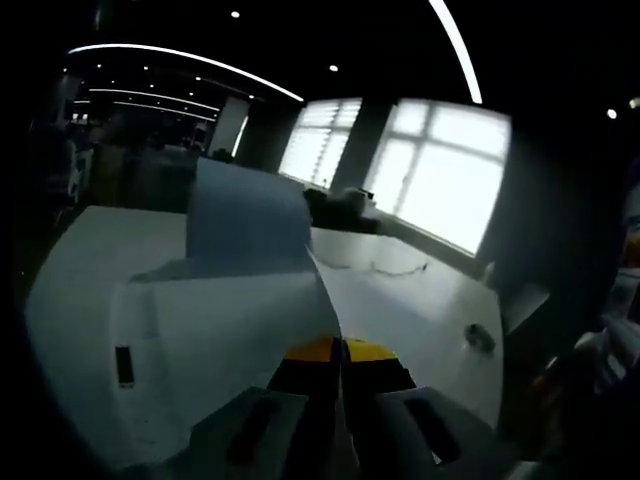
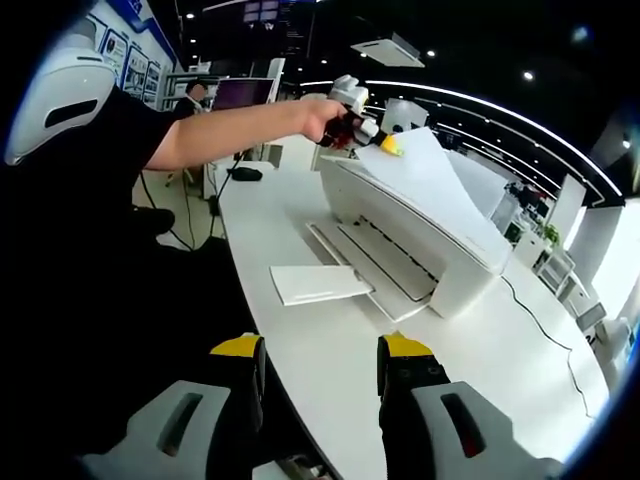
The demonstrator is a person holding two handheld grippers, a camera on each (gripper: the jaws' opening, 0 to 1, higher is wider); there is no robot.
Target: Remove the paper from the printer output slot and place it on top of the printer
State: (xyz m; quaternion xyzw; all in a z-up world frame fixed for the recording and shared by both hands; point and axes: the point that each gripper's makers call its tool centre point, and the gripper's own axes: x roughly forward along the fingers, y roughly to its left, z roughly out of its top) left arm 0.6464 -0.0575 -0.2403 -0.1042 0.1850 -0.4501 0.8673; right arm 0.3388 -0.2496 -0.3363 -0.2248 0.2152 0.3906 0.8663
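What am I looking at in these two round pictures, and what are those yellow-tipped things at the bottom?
They are handheld two-jaw grippers, one in each of a person's hands, each carrying a fisheye camera that looks along its jaws. In the left gripper view, the left gripper has its yellow tips pinched shut on a sheet of paper lying over the white printer. The right gripper view is taken from farther back: the right gripper hangs open and empty over the white table, while the person's arm reaches out to the printer top. A second sheet lies on the table in front of the printer.
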